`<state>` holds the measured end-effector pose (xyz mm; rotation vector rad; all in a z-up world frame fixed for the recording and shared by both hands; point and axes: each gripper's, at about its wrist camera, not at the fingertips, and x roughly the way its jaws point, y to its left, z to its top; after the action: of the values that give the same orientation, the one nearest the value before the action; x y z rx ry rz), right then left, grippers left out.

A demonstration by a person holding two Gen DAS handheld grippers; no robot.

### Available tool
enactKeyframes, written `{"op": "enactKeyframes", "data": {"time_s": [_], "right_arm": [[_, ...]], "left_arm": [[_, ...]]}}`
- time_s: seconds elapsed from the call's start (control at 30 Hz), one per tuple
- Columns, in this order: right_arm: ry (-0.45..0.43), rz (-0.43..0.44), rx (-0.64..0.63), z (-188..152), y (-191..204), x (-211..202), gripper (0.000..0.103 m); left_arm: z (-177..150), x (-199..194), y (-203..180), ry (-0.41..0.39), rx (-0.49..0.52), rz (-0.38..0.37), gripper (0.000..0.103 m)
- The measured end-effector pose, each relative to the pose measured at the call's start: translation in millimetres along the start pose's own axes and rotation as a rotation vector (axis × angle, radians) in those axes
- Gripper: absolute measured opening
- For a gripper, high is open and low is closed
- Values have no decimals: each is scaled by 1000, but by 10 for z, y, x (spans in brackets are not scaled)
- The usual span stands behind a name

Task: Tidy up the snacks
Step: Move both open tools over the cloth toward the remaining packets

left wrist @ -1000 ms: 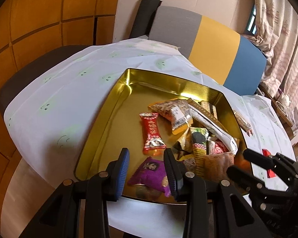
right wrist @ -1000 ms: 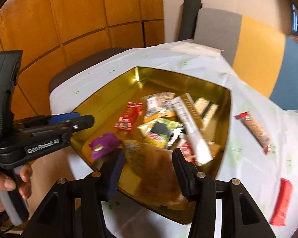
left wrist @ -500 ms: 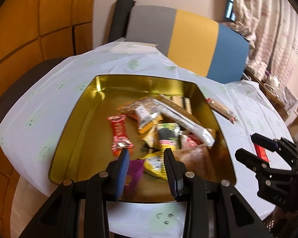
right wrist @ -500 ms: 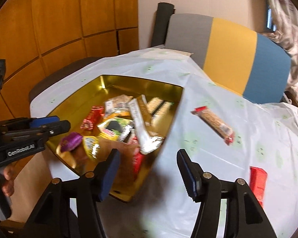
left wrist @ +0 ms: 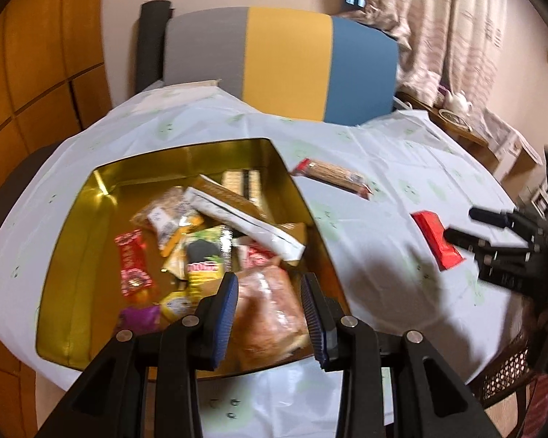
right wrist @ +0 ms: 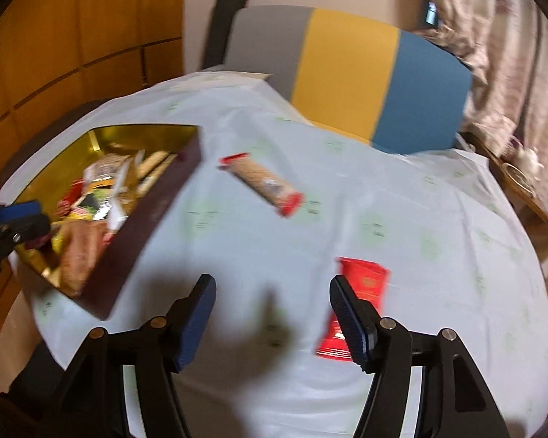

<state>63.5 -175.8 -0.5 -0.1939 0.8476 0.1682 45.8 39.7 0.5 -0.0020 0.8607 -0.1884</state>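
**Right gripper swings off the tin toward the loose red packet**

A second ago the right gripper (right wrist: 272,315) hung over the gold tin (right wrist: 153,204) and its heap of snacks; now bare tablecloth (right wrist: 402,200) lies under it, its jaws opening with nothing between them. The red packet (right wrist: 361,284) sits just beside its right finger, partly hidden behind it. Farther off lies the biscuit bar (right wrist: 261,182), also outside the tin. The left gripper (left wrist: 268,314) has drifted too, from the purple packet (left wrist: 139,315) to hover above the bread bag (left wrist: 270,314), jaws part open and empty, unchanged in width. Most snacks are already boxed; two stragglers remain, and the red one looks next.
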Motion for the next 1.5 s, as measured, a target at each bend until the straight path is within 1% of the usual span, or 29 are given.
{"op": "enactKeyframes", "data": {"time_s": [0.1,0.23,0.47,0.63,0.73,0.8,0.83,0.87,0.93,1.07,1.13,1.23,1.37,1.43,1.5], "right_arm": [[3,-37,25,10,-234,-41,70],[13,-76,42,40,-480,-72,72],[34,-154,49,106,-884,-34,72],[42,-202,114,124,-1284,48,72],[47,-205,186,70,-1484,112,72],[81,-201,254,35,-1607,188,72],[82,-194,270,42,-1651,213,73],[79,-190,275,48,-1664,218,73],[83,-185,275,47,-1647,236,77],[104,-182,258,44,-1608,299,77],[113,-188,259,39,-1609,319,77],[116,-195,288,28,-1667,320,78],[103,-198,330,24,-1746,285,79],[97,-192,347,27,-1768,265,81],[91,-189,350,30,-1769,251,81]], "left_arm": [[2,21,-99,8,23,-19,36],[-5,42,-186,16,44,-25,36],[35,91,-287,25,78,-30,36],[111,146,-401,32,109,-43,36],[153,197,-480,42,116,-51,36],[169,224,-537,45,128,-52,36],[176,240,-564,48,132,-56,36],[181,256,-589,51,136,-59,36],[180,281,-637,56,148,-58,36],[179,329,-706,77,160,-65,36],[198,359,-736,89,154,-72,36],[273,412,-760,115,123,-113,36],[431,523,-788,163,38,-199,36],[513,582,-802,180,7,-226,36],[646,677,-824,202,-46,-263,36]]}}
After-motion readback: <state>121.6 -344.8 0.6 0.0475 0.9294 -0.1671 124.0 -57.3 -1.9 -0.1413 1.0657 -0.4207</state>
